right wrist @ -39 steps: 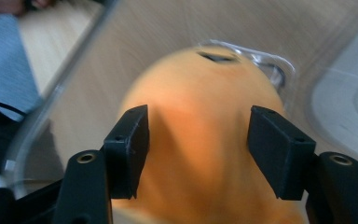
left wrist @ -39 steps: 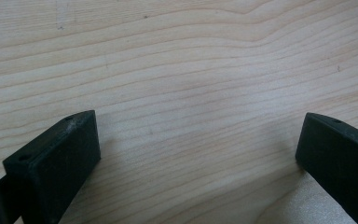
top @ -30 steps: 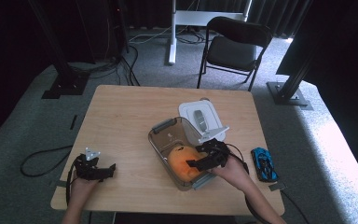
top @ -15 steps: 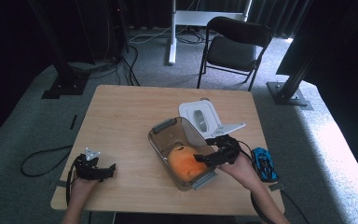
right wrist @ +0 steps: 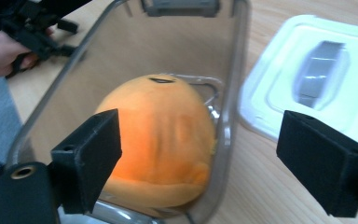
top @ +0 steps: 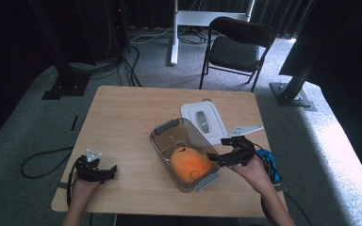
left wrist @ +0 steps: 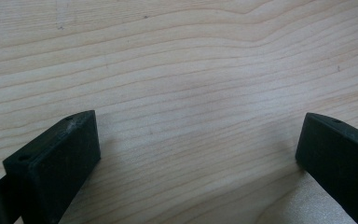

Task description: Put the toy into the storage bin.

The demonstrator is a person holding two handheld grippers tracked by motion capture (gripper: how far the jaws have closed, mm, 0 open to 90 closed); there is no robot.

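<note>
The orange plush toy lies inside the clear plastic container, at the end nearest the person, on the wooden tabletop. The right gripper hangs just beside the container's near right wall with its fingers spread wide and nothing between them; they have just been opening, and the right gripper view looks past them down onto the toy, so the release seems done and the hand free to pull away. The white lid lies flat on the tabletop touching the far right side of the container, handle side up, most likely parked there within reach so it can go on once the toy is settled. The left gripper rests low over bare wood near the front left corner, well apart from the container, its fingers likewise apart and empty, apparently kept out of the way while the right hand works. A blue object sits near the right edge by the right hand. No brand, label or readable writing can be made out on the toy, container or lid.
</note>
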